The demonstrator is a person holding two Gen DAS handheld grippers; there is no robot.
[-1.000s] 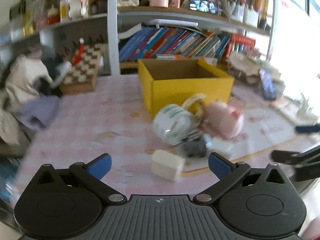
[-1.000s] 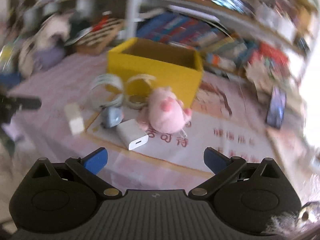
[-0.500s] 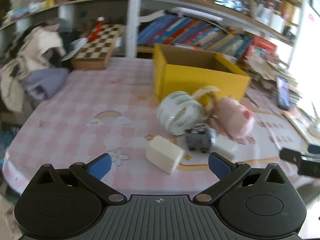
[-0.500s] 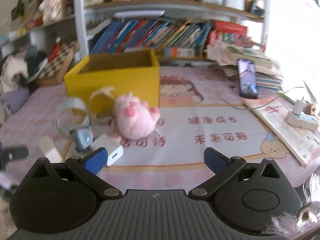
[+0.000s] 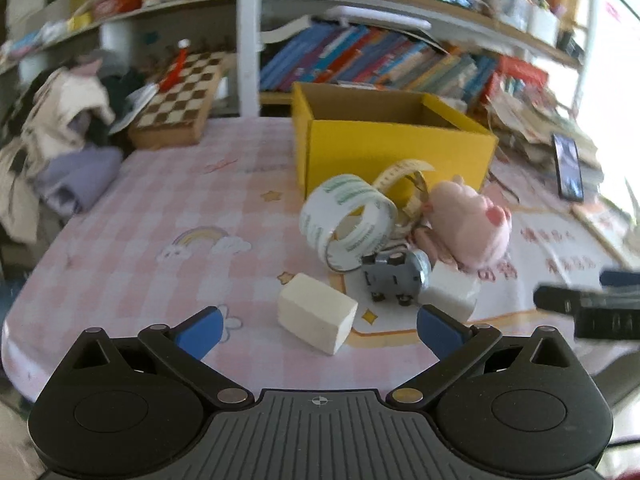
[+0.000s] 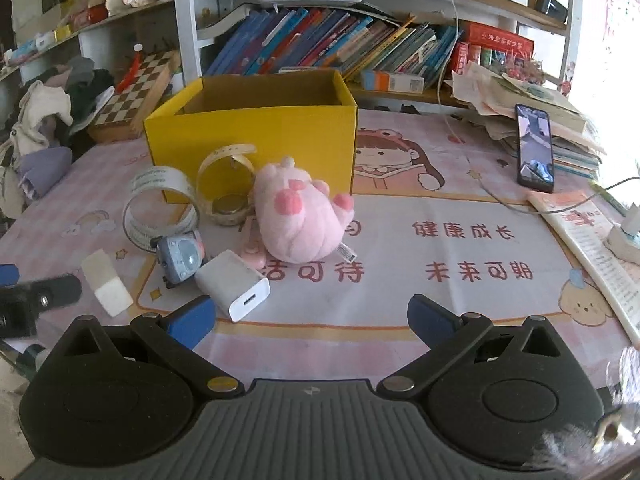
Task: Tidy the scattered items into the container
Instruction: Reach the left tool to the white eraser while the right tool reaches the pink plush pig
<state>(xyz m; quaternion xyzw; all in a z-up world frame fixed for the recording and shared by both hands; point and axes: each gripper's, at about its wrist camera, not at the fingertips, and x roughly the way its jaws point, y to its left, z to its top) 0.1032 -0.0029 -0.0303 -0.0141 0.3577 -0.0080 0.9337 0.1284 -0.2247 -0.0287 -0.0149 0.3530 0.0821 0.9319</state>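
An open yellow box stands mid-table. In front of it lie a clear tape roll, a yellowish tape ring, a pink plush, a small grey toy car, a white charger and a cream block. My left gripper is open and empty just before the cream block. My right gripper is open and empty before the charger and plush.
A chessboard box and a pile of clothes sit at the back left. Bookshelves run behind the table. A phone, paper stacks, a booklet and a cabled white plug lie on the right.
Both grippers have shifted and steadied: the left view has drawn nearer the cream block, the right view has swung to face the box and plush squarely. No item has moved.
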